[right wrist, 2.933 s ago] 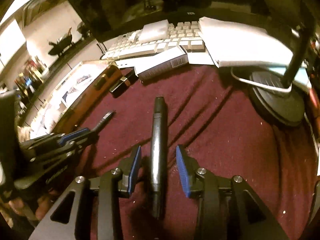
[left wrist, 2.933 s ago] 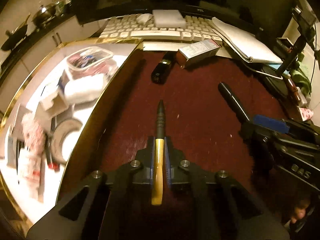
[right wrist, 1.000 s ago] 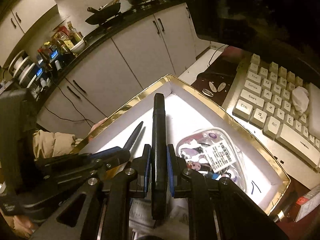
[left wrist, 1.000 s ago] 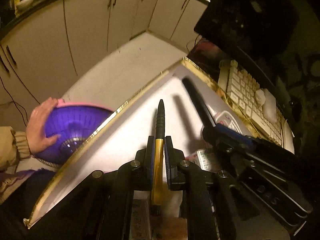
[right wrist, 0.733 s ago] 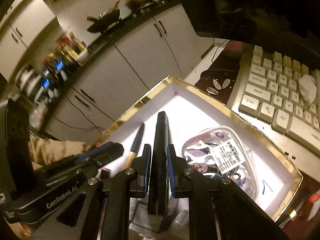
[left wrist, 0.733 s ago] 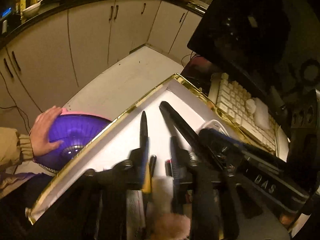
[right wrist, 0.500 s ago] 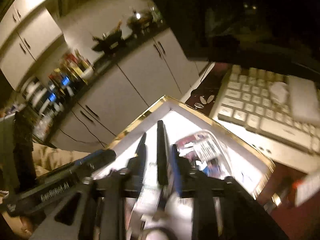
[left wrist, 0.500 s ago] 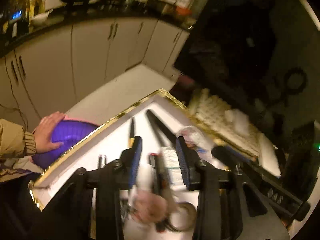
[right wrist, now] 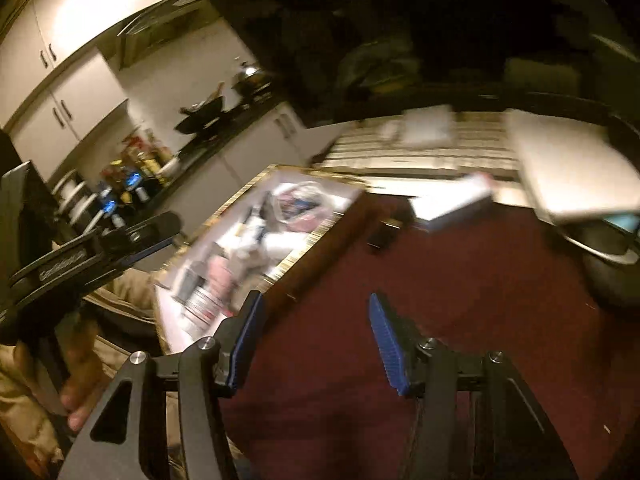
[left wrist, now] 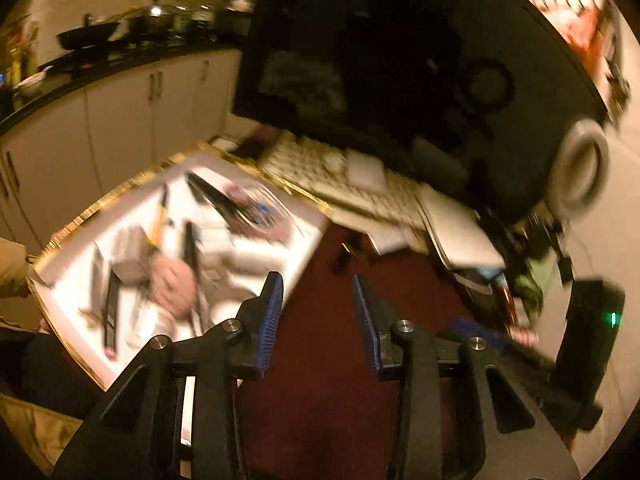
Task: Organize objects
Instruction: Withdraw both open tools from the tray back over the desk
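Both frames are blurred by motion. My left gripper [left wrist: 318, 320] is open and empty above the dark red table cloth [left wrist: 332, 400], beside the gold-rimmed white box [left wrist: 304, 256]. The gold-and-black pen [left wrist: 160, 216] and a long black pen [left wrist: 208, 196] lie inside the box among other items. My right gripper [right wrist: 314, 344] is open and empty over the cloth [right wrist: 460, 300], near the box's [right wrist: 320, 240] right wall. A small black object [left wrist: 343, 256] lies on the cloth by the box; it also shows in the right wrist view [right wrist: 382, 236].
A white keyboard [left wrist: 340, 176] and a dark monitor [left wrist: 400, 48] stand behind the cloth. A small white carton [right wrist: 452, 204] and a white pad [right wrist: 568, 172] lie near the keyboard. A round black stand base [right wrist: 608, 248] sits at the right. Kitchen cabinets [left wrist: 100, 120] lie beyond.
Both grippers opened and let their pens go into the box, then pulled back and swung right over the red cloth. The pens now lie in the box.
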A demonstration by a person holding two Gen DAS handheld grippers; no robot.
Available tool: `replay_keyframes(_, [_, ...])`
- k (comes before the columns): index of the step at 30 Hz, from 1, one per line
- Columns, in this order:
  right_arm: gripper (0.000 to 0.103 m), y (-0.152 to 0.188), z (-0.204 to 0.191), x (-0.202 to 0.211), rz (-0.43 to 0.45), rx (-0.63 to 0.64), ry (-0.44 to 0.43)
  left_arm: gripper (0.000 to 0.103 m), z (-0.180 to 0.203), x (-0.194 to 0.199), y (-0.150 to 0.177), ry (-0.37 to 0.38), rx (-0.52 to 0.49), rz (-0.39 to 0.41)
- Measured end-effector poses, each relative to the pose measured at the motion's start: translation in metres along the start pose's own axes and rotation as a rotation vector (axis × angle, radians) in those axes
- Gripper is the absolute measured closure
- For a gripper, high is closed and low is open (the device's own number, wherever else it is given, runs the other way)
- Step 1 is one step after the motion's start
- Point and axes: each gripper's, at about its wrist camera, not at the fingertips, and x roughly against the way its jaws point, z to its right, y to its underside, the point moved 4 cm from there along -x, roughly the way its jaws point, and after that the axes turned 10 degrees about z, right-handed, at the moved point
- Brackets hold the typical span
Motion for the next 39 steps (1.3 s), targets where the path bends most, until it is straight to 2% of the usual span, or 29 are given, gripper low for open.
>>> replay_keyframes(5, [0.049, 0.014, 0.030, 0.026, 0.033, -0.074, 0.082, 0.068, 0.018, -0.008, 0.034, 0.082, 0.004, -0.072])
replay_keyframes(7, [0.049, 0.024, 0.036, 0.033, 0.028, -0.085, 0.102, 0.068, 0.030, -0.018, 0.045, 0.087, -0.009, -0.121])
replay_keyframes(13, [0.049, 0.038, 0.045, 0.050, 0.031, -0.079, 0.130, 0.068, 0.052, -0.024, 0.051, 0.122, -0.030, -0.130])
replay_keyframes(21, [0.049, 0.031, 0.056, 0.055, 0.046, -0.094, 0.131, 0.068, 0.058, -0.021, 0.054, 0.101, -0.051, -0.126])
replay_keyframes(26, [0.049, 0.031, 0.050, 0.050, 0.051, -0.083, 0.071, 0.068, 0.052, -0.025, 0.051, 0.060, -0.053, -0.126])
replay_keyframes(30, [0.048, 0.031, 0.055, 0.030, -0.004, -0.099, 0.082, 0.068, 0.040, -0.035, 0.053, 0.079, -0.002, -0.135])
replay_keyframes(34, [0.048, 0.019, 0.045, 0.024, 0.004, -0.044, 0.086, 0.068, 0.035, -0.054, 0.053, 0.052, -0.007, -0.185])
replay_keyframes(39, [0.048, 0.016, 0.044, 0.019, -0.001, -0.057, 0.079, 0.068, 0.028, -0.054, 0.053, 0.074, 0.018, -0.153])
